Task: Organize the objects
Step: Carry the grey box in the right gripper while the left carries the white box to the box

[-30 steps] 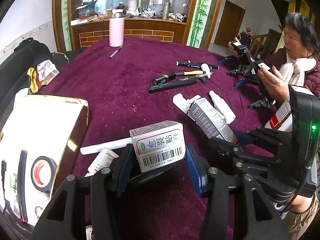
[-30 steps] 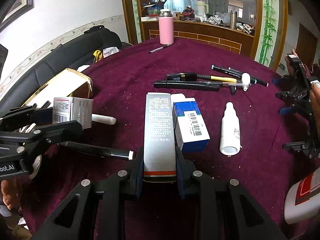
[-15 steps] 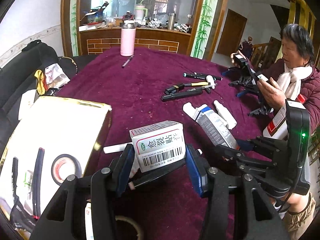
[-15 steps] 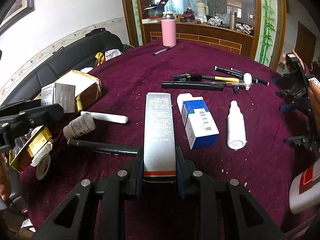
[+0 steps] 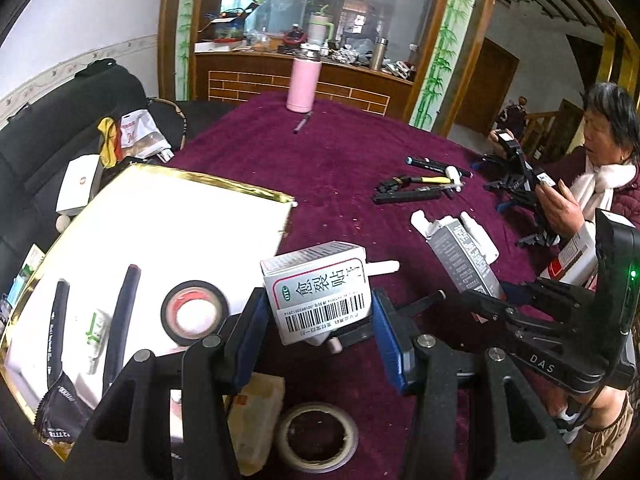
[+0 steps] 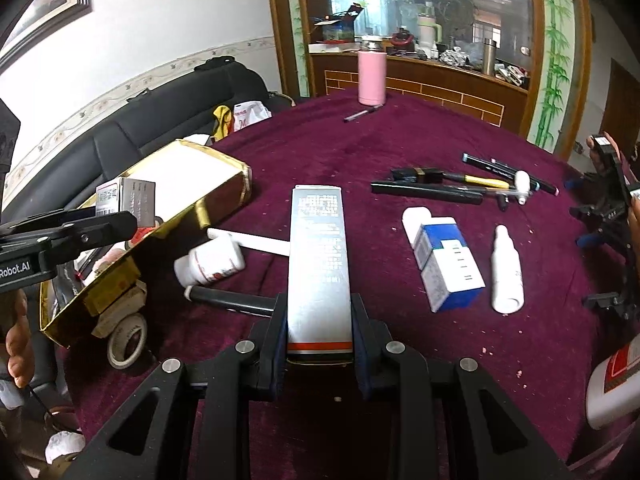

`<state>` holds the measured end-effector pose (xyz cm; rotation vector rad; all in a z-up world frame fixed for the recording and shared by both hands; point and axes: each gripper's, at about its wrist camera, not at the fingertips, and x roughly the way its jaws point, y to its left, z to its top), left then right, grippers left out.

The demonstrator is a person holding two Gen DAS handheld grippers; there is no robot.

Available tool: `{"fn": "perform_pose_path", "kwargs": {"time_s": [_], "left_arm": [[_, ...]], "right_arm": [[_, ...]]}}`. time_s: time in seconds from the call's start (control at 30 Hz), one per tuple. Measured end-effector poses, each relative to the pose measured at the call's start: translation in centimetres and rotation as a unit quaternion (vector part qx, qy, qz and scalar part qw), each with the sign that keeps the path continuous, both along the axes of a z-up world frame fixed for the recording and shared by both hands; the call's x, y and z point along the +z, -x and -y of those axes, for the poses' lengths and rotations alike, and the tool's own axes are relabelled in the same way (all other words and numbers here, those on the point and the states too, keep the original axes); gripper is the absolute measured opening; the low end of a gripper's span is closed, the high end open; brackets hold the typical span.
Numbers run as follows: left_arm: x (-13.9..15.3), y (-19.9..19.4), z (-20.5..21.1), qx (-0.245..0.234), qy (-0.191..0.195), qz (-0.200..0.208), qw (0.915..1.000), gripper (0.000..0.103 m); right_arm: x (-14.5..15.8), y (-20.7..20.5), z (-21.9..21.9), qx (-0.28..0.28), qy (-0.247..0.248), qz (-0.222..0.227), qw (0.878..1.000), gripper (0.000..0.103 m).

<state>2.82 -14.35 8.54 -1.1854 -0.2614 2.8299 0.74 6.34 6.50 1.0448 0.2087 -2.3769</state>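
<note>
My left gripper (image 5: 319, 317) is shut on a small white medicine box (image 5: 318, 292) with a barcode, held in the air at the right edge of the open gold-rimmed box (image 5: 224, 184). That box holds a tape roll (image 5: 194, 312) and black pens (image 5: 120, 320). My right gripper (image 6: 320, 320) is shut on the near end of a long silver carton (image 6: 319, 256), above the purple tablecloth. In the right wrist view the left gripper (image 6: 100, 224) and its medicine box (image 6: 126, 200) hang over the gold box (image 6: 192, 208).
On the cloth lie a white pill bottle (image 6: 210, 260), a white stick (image 6: 256, 242), a black pen (image 6: 232, 300), a blue-white box (image 6: 448, 264), a dropper bottle (image 6: 507, 272) and several pens (image 6: 440, 188). A pink flask (image 6: 372, 76) stands far back. Another person (image 5: 600, 152) sits at the right.
The left gripper has carried the medicine box leftward to the gold box, which now fills more of its view. The right gripper has drifted slightly with the silver carton. Both grips are unchanged.
</note>
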Motion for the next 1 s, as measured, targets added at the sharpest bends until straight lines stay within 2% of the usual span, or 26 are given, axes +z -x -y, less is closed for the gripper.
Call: {"fn": "perform_pose_path", "kwargs": {"time_s": [0.4, 1.0], "left_arm": [[0.1, -1.1, 3.5, 0.029, -0.011, -0.001, 0.9995, 0.051], [1.6, -2.6, 5.6, 0.045, -0.015, -0.016, 0.9988, 0.051]], "right_arm": [[0.4, -0.7, 1.8, 0.013, 0.0, -0.003, 1.0, 0.03], [1.5, -1.0, 3.9, 0.035, 0.005, -0.012, 0.999, 0.03]]}}
